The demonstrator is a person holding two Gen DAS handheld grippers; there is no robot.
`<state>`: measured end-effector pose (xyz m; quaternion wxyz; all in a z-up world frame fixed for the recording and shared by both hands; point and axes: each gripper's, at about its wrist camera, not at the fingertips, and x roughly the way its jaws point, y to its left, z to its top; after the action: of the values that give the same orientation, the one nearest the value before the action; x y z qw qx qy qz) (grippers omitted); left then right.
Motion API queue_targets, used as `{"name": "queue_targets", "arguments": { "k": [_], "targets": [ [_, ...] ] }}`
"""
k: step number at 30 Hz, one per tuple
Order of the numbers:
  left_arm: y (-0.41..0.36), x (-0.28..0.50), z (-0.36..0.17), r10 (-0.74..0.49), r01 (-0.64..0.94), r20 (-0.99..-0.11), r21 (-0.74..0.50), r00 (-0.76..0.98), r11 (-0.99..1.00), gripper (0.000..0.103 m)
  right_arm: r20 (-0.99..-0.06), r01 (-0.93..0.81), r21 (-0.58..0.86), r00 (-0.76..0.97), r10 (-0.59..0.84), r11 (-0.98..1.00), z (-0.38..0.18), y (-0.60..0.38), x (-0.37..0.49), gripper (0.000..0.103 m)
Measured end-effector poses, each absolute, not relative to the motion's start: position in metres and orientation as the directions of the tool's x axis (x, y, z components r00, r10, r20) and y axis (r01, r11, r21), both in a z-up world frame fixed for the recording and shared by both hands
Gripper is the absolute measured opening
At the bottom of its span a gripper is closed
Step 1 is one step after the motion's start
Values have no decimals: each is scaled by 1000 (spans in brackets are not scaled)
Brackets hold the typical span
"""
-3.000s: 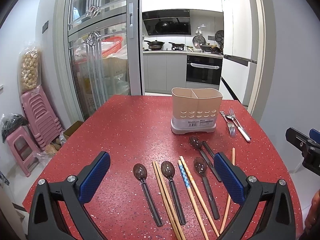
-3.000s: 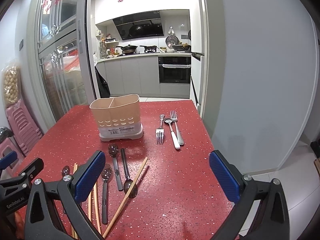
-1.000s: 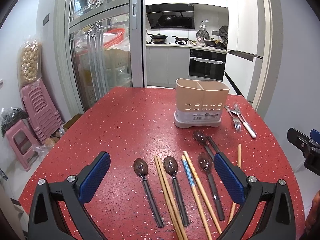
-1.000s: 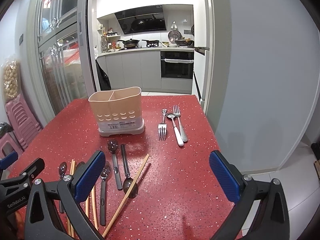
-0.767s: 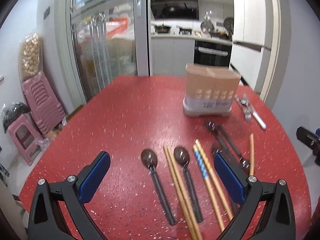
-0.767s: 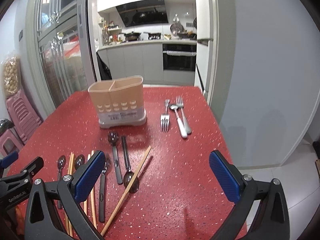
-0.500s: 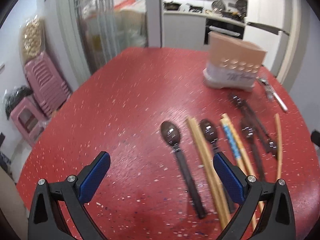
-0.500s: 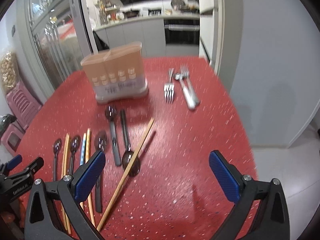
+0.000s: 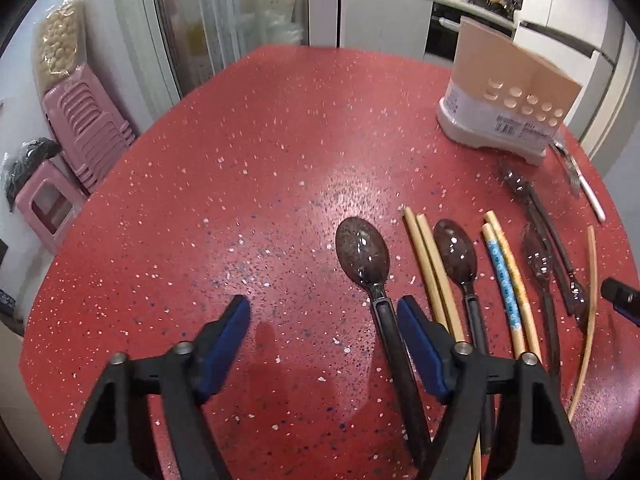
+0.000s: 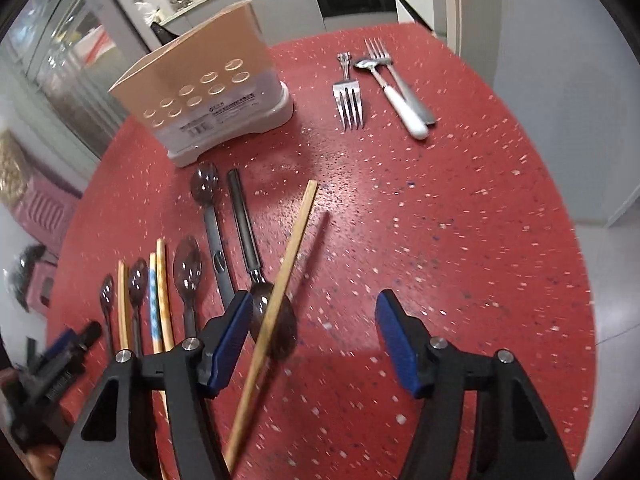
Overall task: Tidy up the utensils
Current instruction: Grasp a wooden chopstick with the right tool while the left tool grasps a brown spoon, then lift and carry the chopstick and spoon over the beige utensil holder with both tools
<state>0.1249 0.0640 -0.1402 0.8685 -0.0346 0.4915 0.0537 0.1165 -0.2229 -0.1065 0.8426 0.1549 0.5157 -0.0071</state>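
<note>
Our left gripper (image 9: 323,322) hangs wide open and empty low over the red table (image 9: 248,168), its right pad just beside the handle of the leftmost dark spoon (image 9: 370,264), while the caddy (image 9: 506,92) stands well apart at the far right. Our right gripper (image 10: 308,334) is also spread wide and empty, with the lone chopstick (image 10: 286,264) lying across a spoon bowl (image 10: 276,328) between its pads. Closing here could pinch spoon and chopstick together or skid the thin handles sideways into the neighbouring bamboo chopsticks (image 9: 430,268).
</note>
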Motion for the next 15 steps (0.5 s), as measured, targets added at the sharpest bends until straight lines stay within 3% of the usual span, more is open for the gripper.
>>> {"name": "queue_targets", "arguments": {
  "k": [4, 7, 9, 12, 13, 14, 15],
  "targets": [
    [63, 133, -148, 56, -134, -875, -10, 481, 991, 90, -882, 167, 258, 444, 160, 952, -115, -218, 130, 58],
    [57, 136, -149, 75, -125, -878, 18, 472, 992, 89, -893, 152, 186, 438, 102, 971, -115, -209, 138, 43],
    [54, 139, -148, 68, -112, -880, 17, 469, 994, 82, -899, 147, 166, 428, 88, 975, -114, -207, 140, 33],
    [49, 140, -146, 34, -71, -886, 1, 462, 997, 63, -907, 136, 147, 413, 78, 980, -114, -205, 142, 11],
    [46, 141, -146, 17, -50, -887, -7, 461, 999, 52, -908, 133, 155, 410, 89, 979, -114, -206, 142, 9],
    [42, 141, -145, 21, -31, -887, 7, 462, 1000, 35, -908, 127, 166, 408, 101, 978, -114, -208, 142, 7],
    [40, 142, -145, 22, -21, -886, 13, 462, 1000, 35, -908, 124, 171, 406, 107, 977, -113, -209, 141, 7]
  ]
}}
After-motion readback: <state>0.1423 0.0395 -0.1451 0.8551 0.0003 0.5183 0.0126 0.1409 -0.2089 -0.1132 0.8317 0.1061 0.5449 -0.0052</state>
